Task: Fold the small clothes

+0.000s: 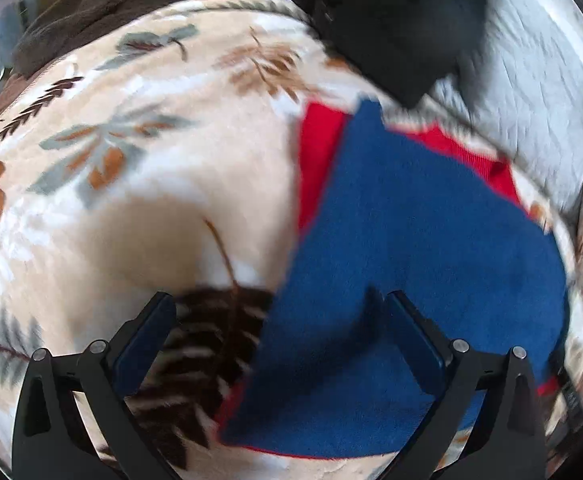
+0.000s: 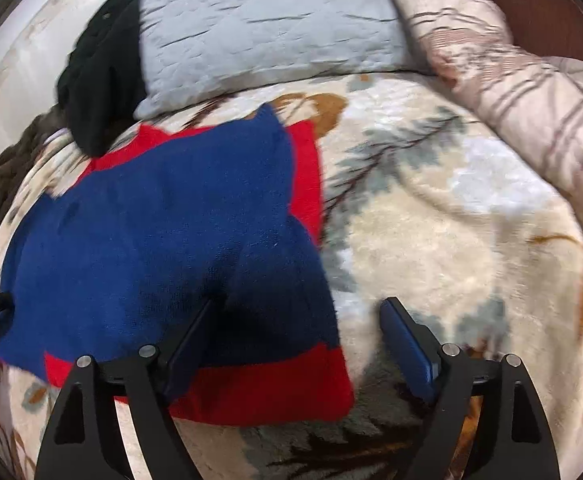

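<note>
Both the left gripper [image 1: 279,300] and right gripper [image 2: 297,306] are gaping wide, holding nothing, so the soft blue-and-red knitted top [image 2: 163,240] is maybe slipping unfolded on the fluffy leaf-patterned blanket [image 2: 431,240].

Wide-spread left claw [image 1: 277,308] over blue-and-red knitted garment [image 1: 411,240] on leaf-patterned blanket [image 1: 151,180], black cloth [image 1: 403,28] beyond.

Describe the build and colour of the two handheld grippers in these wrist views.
Both the left gripper and right gripper look alike: black angular linkage arms with silver round pivot pins, each carrying two flat fingers faced with dark blue pads. No sleeves or markings are visible.
</note>
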